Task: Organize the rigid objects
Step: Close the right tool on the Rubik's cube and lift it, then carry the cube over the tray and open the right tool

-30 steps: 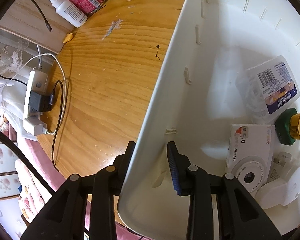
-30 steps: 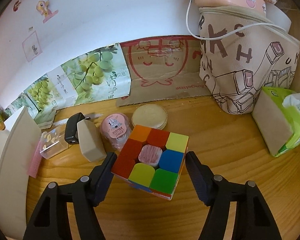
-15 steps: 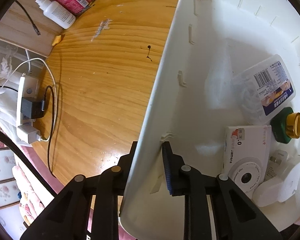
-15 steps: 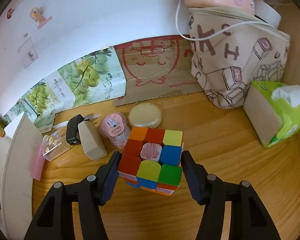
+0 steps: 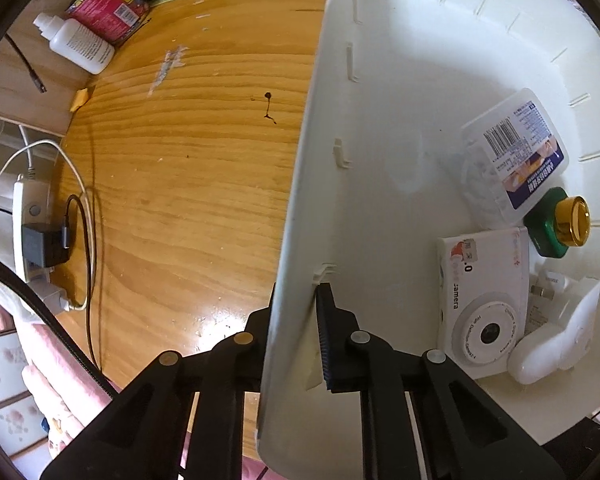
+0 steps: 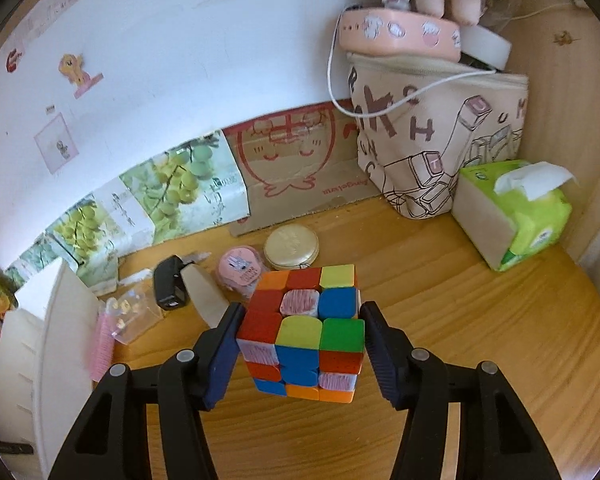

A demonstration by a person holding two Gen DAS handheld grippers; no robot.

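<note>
My left gripper points straight down over the rim of a white bin, its jaws closing with one finger outside the bin's wall and the other inside, the wall pinched between them near the bin's corner. Inside the bin lie a clear plastic box with a barcode label, a green bottle with a gold cap, a white camera box and a white plastic piece beside it. The bin stands on the wooden surface, where a white squeeze bottle lies at the far edge and a power strip hangs just off the side.

My right gripper holds a multicoloured puzzle cube, the jaws about half open and pressing on its left and right faces; the cube hangs clear above the surface. Behind it sit a round cream compact, a pink round tub, a beige wedge with a black charger against it, and a small clear packet. A green tissue pack and a printed canvas bag stand at the right.
</note>
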